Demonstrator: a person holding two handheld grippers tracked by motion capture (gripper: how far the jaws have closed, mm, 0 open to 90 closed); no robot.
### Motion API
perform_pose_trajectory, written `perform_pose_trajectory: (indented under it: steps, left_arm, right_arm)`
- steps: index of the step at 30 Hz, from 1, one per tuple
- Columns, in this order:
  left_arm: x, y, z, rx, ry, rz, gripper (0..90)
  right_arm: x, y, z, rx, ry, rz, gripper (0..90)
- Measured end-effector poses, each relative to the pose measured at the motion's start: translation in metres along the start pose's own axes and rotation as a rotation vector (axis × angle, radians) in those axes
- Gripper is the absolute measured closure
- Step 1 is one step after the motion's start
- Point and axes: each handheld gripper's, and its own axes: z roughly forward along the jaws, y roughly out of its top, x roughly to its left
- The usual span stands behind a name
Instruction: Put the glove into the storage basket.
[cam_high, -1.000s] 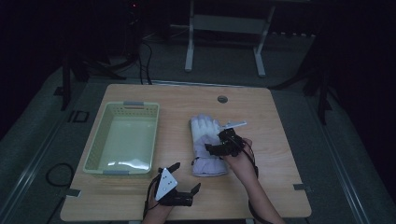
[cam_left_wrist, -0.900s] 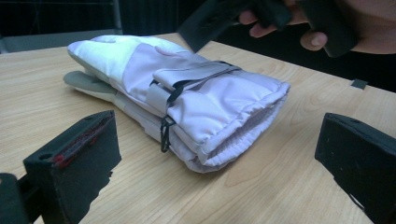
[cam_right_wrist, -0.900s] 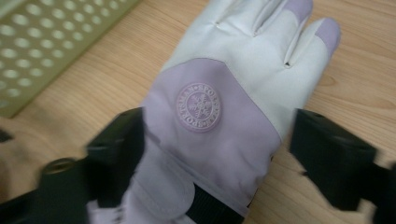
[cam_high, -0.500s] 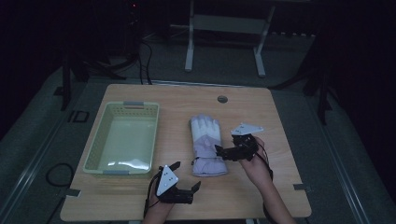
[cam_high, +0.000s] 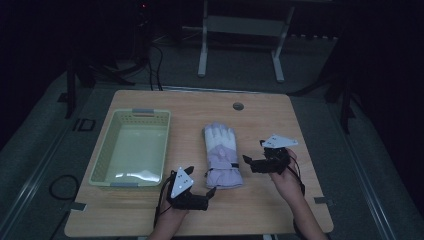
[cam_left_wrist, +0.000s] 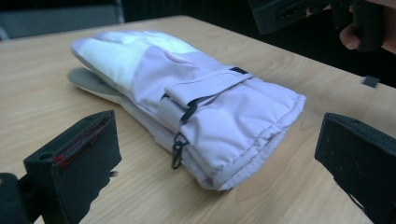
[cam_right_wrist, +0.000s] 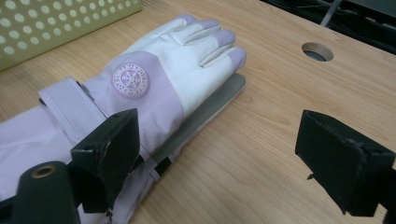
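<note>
Two grippers sit low in the high view, one on each side of the glove's cuff. Left gripper (cam_high: 207, 196) is bottom center, nearest the table edge, jaws spread wide with nothing between them; it points at the cuff end and is near it, no contact. In the left gripper view the cuff sits in the gap ahead of the jaws, clear of both.

Right gripper (cam_high: 252, 161) is lower right of center, just beside the glove's right edge. Its jaws have just been opening and now stand wide, nothing between them. In the right gripper view one jaw sits in front of the cuff, the other over bare wood; can't tell whether that jaw touches the fabric.

Glove (cam_high: 221, 155): lilac and white, flat on the wooden table (cam_high: 280, 115) at frame center, fingers pointing to the far edge, cuff toward the person.

Green basket (cam_high: 107, 155) left of center, well apart from the glove. Round hole (cam_high: 238, 106) in the tabletop near the far edge.
</note>
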Motion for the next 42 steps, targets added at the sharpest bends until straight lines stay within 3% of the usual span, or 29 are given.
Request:
perform_pose_trajectory:
  steps: [1, 3, 6, 10, 12, 13, 14, 15, 16, 17, 18, 19, 20, 21, 24, 25, 26, 27, 28, 29, 30, 33, 34, 35, 36, 37, 38, 41, 42]
  left_arm:
    - [0.001, 0.005, 0.002, 0.004, 0.015, 0.015, 0.2]
    - [0.002, 0.012, 0.004, -0.006, 0.002, 0.024, 0.2]
    - [0.003, 0.019, 0.007, -0.010, -0.006, 0.038, 0.2]
    - [0.007, 0.030, 0.017, -0.001, -0.021, 0.038, 0.2]
    - [0.011, 0.036, 0.024, 0.015, -0.032, 0.020, 0.2]
    - [0.014, 0.041, 0.031, 0.037, -0.029, 0.010, 0.2]
    - [0.014, 0.041, 0.031, 0.037, -0.029, 0.010, 0.2]
    - [0.016, 0.049, 0.037, 0.056, 0.009, 0.024, 0.3]
    - [0.016, 0.049, 0.037, 0.056, 0.009, 0.024, 0.2]
    - [0.018, 0.055, 0.042, 0.078, 0.027, 0.033, 0.2]
    - [0.018, 0.055, 0.042, 0.078, 0.027, 0.033, 0.3]
    - [0.022, 0.061, 0.047, 0.090, 0.033, 0.025, 0.2]
    - [0.022, 0.061, 0.047, 0.090, 0.033, 0.025, 0.3]
    - [0.025, 0.064, 0.050, 0.084, 0.044, 0.012, 0.3]
    - [0.028, 0.065, 0.053, 0.086, 0.060, 0.001, 0.4]
    - [0.032, 0.062, 0.057, 0.092, 0.048, -0.037, 5.1]
    - [0.032, 0.062, 0.057, 0.092, 0.048, -0.037, 7.0]
    - [0.033, 0.057, 0.061, 0.108, 0.047, -0.065, 7.0]
    - [0.033, 0.057, 0.061, 0.108, 0.047, -0.065, 7.6]
    - [0.035, 0.050, 0.065, 0.142, 0.052, -0.094, 12.8]
    - [0.035, 0.046, 0.066, 0.156, 0.062, -0.110, 14.4]
    - [0.039, 0.037, 0.071, 0.205, 0.067, -0.159, 14.5]
    - [0.039, 0.037, 0.071, 0.205, 0.067, -0.159, 14.5]
    - [0.043, 0.031, 0.075, 0.253, 0.064, -0.190, 14.5]
    - [0.043, 0.031, 0.075, 0.253, 0.064, -0.190, 14.5]
    - [0.042, 0.026, 0.079, 0.298, 0.071, -0.167, 14.5]
    - [0.042, 0.026, 0.079, 0.298, 0.071, -0.167, 14.5]
    - [0.046, 0.022, 0.083, 0.322, 0.047, -0.206, 14.4]
    - [0.047, 0.021, 0.084, 0.328, 0.042, -0.212, 14.4]
  right_arm:
    - [0.000, -0.001, 0.000, -0.022, -0.002, -0.003, 13.7]
    - [0.000, -0.001, 0.000, -0.036, 0.000, -0.011, 14.4]
    - [0.001, 0.001, 0.000, -0.004, -0.015, -0.016, 14.5]
    - [0.001, 0.004, 0.003, 0.000, -0.004, 0.021, 13.8]
    - [-0.001, 0.006, 0.004, -0.013, 0.009, 0.049, 12.3]
    - [-0.002, 0.008, 0.006, -0.023, 0.008, 0.091, 11.8]
    - [-0.002, 0.008, 0.006, -0.023, 0.008, 0.091, 11.8]
    - [-0.003, 0.010, 0.009, -0.026, -0.019, 0.109, 10.7]
    - [-0.003, 0.010, 0.009, -0.026, -0.019, 0.109, 10.7]
    - [-0.003, 0.012, 0.013, -0.013, 0.011, 0.109, 10.7]
    - [-0.003, 0.012, 0.013, -0.013, 0.011, 0.109, 10.7]
    - [-0.002, 0.014, 0.017, 0.004, -0.025, 0.098, 16.6]
    - [-0.002, 0.014, 0.017, 0.004, -0.025, 0.098, 16.6]
    - [-0.003, 0.016, 0.021, 0.013, -0.043, 0.095, 27.2]
    - [-0.003, 0.018, 0.023, 0.008, -0.036, 0.102, 34.7]
    - [-0.004, 0.018, 0.028, 0.016, -0.007, 0.122, 42.1]
    - [-0.004, 0.018, 0.028, 0.016, -0.007, 0.122, 42.1]
    - [-0.002, 0.017, 0.032, 0.010, 0.020, 0.134, 45.8]
    - [-0.002, 0.017, 0.032, 0.010, 0.020, 0.134, 45.8]
    - [0.002, 0.015, 0.036, 0.020, 0.060, 0.135, 47.6]
    - [0.004, 0.013, 0.038, 0.026, 0.069, 0.130, 47.5]
    - [0.005, 0.007, 0.045, 0.062, 0.106, 0.153, 47.5]
    - [0.005, 0.007, 0.045, 0.062, 0.106, 0.153, 47.5]
    - [0.005, 0.003, 0.050, 0.084, 0.117, 0.167, 47.0]
    - [0.005, 0.003, 0.050, 0.084, 0.117, 0.167, 47.0]
    - [0.006, -0.002, 0.055, 0.109, 0.121, 0.176, 45.6]
    - [0.006, -0.002, 0.055, 0.109, 0.121, 0.176, 45.6]
    - [0.006, -0.013, 0.071, 0.176, 0.219, 0.257, 43.4]
    - [0.005, -0.016, 0.075, 0.192, 0.226, 0.275, 41.6]
